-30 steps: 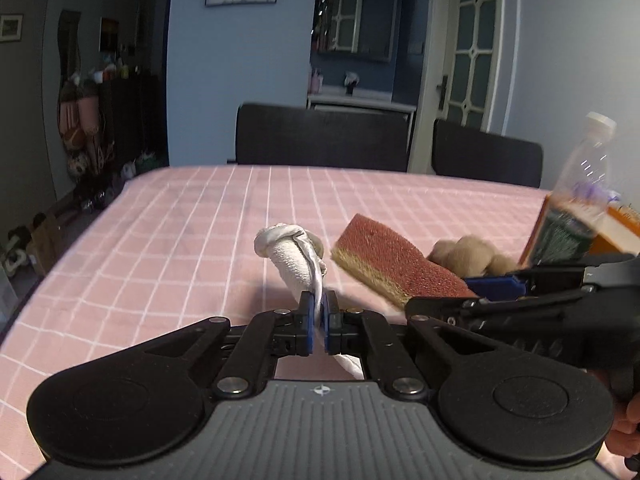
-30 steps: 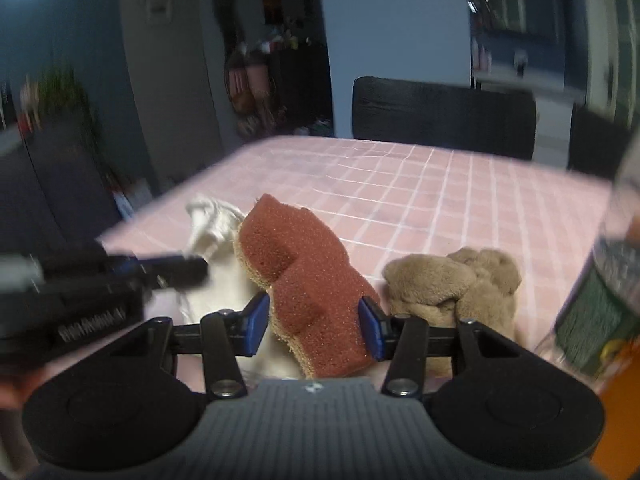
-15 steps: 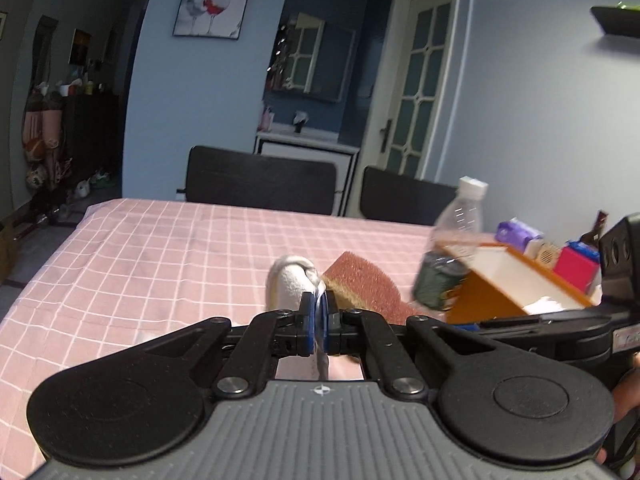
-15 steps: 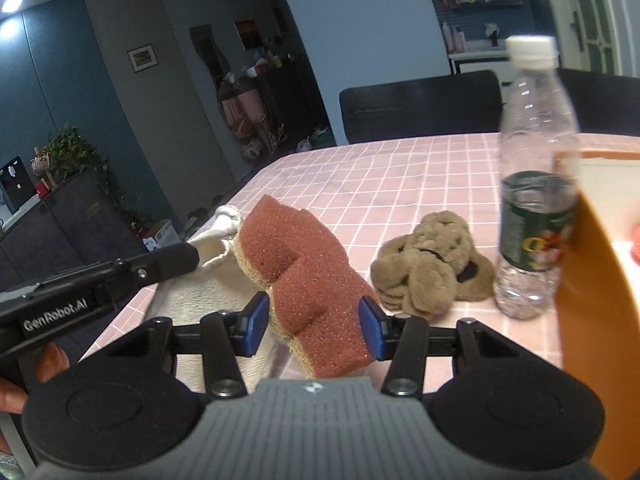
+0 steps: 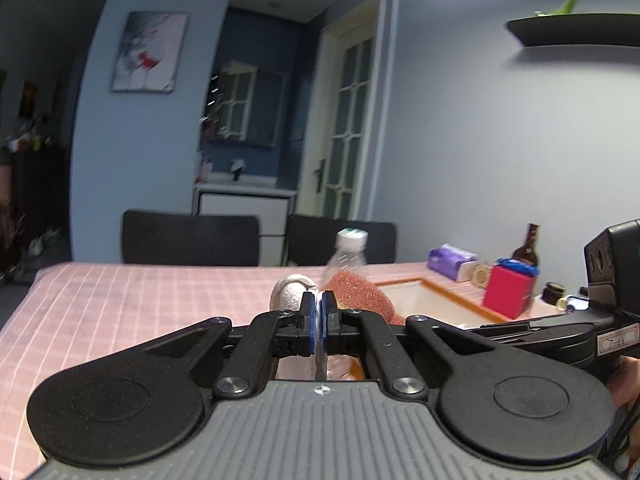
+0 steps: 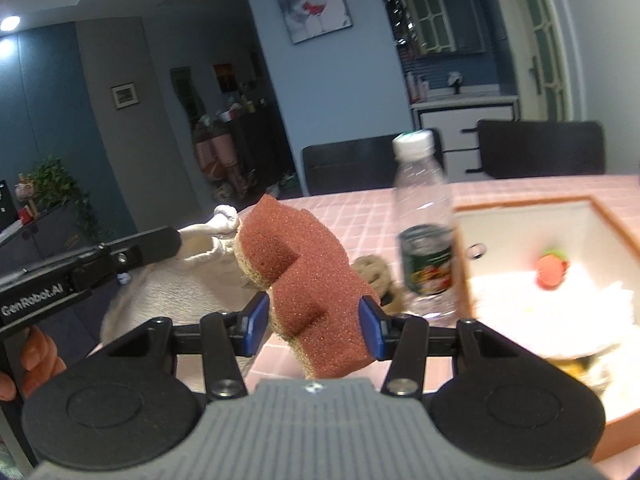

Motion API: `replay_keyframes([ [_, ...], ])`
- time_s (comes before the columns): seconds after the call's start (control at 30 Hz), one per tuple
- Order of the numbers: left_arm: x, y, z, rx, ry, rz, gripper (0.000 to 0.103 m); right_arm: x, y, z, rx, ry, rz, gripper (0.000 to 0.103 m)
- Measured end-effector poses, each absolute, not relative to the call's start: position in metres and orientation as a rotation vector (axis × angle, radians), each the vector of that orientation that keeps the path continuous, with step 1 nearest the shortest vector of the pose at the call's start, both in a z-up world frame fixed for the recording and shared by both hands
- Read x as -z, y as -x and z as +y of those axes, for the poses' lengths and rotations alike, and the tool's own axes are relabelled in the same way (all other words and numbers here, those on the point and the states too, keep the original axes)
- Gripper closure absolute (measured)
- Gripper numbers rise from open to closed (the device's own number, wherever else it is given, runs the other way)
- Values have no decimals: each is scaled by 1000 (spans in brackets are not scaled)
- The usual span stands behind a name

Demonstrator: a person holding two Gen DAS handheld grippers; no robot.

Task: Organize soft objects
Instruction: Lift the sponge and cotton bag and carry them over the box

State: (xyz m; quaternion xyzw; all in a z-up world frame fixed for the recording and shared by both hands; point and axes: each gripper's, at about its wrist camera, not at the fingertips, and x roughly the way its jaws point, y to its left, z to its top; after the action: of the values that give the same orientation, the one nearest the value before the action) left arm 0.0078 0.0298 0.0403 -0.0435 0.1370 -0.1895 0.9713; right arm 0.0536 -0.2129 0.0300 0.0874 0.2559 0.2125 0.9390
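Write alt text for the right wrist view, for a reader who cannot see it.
The right gripper holds a reddish-brown sponge between its blue fingers above a pink checked tablecloth. To its left the left gripper carries a white cloth; to its right stand a clear plastic bottle and an open orange-rimmed box.

sponge [image 6: 308, 280] & cloth [image 6: 168, 288] lifted, nearer box [image 6: 592, 208]

Water bottle [image 6: 426, 236] stands just before the box's [image 6: 520, 204] seemingly clear opening.
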Motion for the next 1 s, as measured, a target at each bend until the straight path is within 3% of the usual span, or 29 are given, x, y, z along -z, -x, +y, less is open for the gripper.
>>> replay_keyframes([
  [0.47, -83, -22, -62, 547, -14, 148, 101, -71, -66, -295, -216, -114, 502, 54],
  [1.0, -61, -92, -172, 486, -195, 196, 103, -31, -147, -359, -23, -102, 674, 54],
])
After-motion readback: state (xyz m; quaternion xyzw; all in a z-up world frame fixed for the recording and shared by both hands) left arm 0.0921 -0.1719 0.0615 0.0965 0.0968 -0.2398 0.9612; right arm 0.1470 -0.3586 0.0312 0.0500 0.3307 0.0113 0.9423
